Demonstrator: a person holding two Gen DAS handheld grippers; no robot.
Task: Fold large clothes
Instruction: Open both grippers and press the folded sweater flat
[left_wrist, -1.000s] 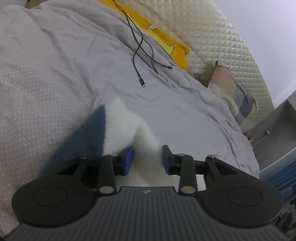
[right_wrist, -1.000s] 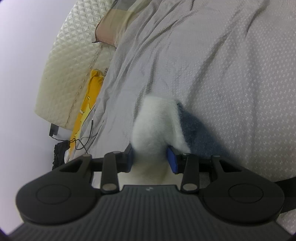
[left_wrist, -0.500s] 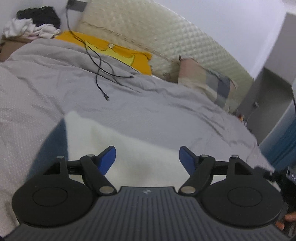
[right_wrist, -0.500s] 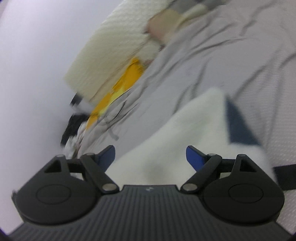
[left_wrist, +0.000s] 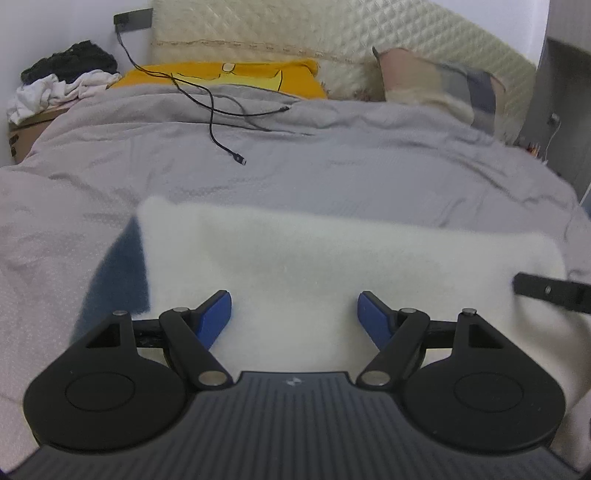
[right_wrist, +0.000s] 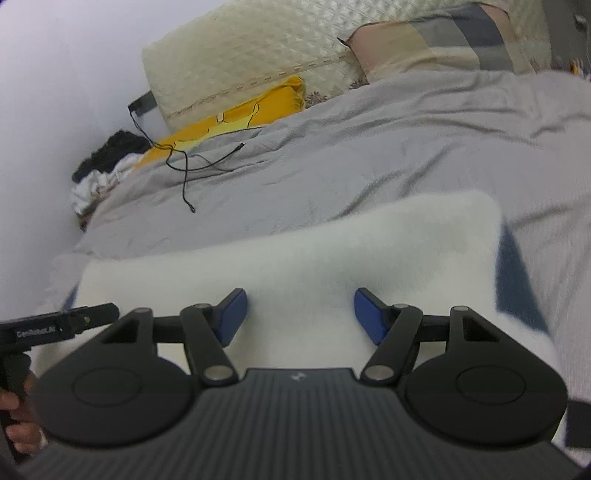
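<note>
A white fleecy garment (left_wrist: 332, 254) with a dark blue part (left_wrist: 118, 273) at its left edge lies folded and flat on the grey duvet (left_wrist: 332, 147). My left gripper (left_wrist: 294, 314) hovers over its near side, jaws wide apart, pads not pressing the cloth. In the right wrist view the same white garment (right_wrist: 295, 254) shows a blue part (right_wrist: 513, 273) at its right edge. My right gripper (right_wrist: 299, 314) stands open above it, its jaws closing a little with nothing pinched. Each view catches the other gripper at its edge.
A black charging cable (left_wrist: 221, 122) lies across the duvet beyond the garment. A yellow pillow (left_wrist: 229, 75) and a checked pillow (left_wrist: 439, 83) rest against the quilted headboard (left_wrist: 332, 33). A pile of clothes (left_wrist: 59, 81) sits on a box at the far left.
Both grippers have let go of the white garment, opened wide and rolled level. The garment, bunched up between the jaws before, now lies spread flat.
</note>
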